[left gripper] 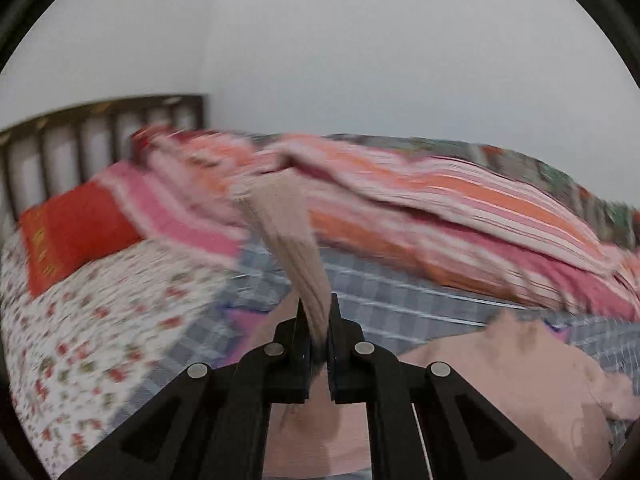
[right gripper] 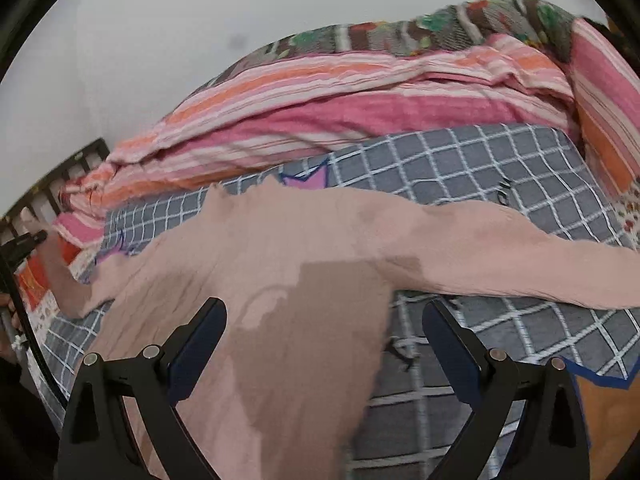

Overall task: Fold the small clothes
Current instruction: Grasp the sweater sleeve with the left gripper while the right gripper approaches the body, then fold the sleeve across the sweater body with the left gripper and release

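A small dusty-pink garment (right gripper: 280,236) lies spread on the grey checked sheet (right gripper: 480,168), with one long sleeve (right gripper: 520,256) stretched to the right. My left gripper (left gripper: 318,314) is shut on the other sleeve (left gripper: 288,232), which stands up from the jaws as a blurred ribbed strip, lifted off the bed. In the right wrist view that gripper (right gripper: 38,238) shows at the far left edge with the sleeve end in it. My right gripper (right gripper: 323,306) is open just above the garment's lower body, with one finger (right gripper: 200,332) over the cloth and the other over the sheet.
A bunched pink and orange striped quilt (right gripper: 320,96) lies along the wall behind the garment. A red pillow (left gripper: 72,232) and a dark slatted headboard (left gripper: 100,120) are to the left, with a floral sheet (left gripper: 100,320) in front of them.
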A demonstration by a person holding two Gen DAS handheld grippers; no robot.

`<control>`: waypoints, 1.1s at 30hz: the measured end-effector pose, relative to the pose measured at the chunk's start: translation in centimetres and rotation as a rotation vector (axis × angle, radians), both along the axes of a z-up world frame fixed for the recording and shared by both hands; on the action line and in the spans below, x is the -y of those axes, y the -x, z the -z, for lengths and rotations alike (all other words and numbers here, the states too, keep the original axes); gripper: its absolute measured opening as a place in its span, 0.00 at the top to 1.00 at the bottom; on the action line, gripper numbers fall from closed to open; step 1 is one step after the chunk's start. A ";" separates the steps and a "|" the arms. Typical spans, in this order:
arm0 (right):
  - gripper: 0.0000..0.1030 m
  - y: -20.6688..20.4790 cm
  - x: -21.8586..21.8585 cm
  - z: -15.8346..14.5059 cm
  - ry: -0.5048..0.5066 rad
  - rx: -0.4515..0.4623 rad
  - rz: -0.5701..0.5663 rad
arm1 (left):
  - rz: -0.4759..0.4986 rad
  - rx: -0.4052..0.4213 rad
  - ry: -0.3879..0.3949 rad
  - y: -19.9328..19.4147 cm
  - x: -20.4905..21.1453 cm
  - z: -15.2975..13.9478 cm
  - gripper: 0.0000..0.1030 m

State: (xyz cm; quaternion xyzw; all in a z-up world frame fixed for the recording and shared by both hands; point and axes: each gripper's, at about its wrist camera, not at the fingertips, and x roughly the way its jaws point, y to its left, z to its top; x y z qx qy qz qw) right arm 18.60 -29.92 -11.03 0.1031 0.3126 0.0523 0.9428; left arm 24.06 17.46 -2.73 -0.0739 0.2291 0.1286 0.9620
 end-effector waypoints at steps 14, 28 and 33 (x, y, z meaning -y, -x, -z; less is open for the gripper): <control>0.06 1.7 8.0 0.3 -0.080 0.016 0.147 | 0.367 -0.087 -0.083 -6.4 24.2 3.2 0.94; 0.06 1.0 8.6 -0.2 -0.081 0.035 0.179 | 0.540 -0.170 0.096 -5.3 28.6 6.4 0.61; 0.06 0.4 6.5 -0.1 -0.043 0.028 0.128 | 0.425 -0.104 0.054 -2.6 23.6 5.4 0.31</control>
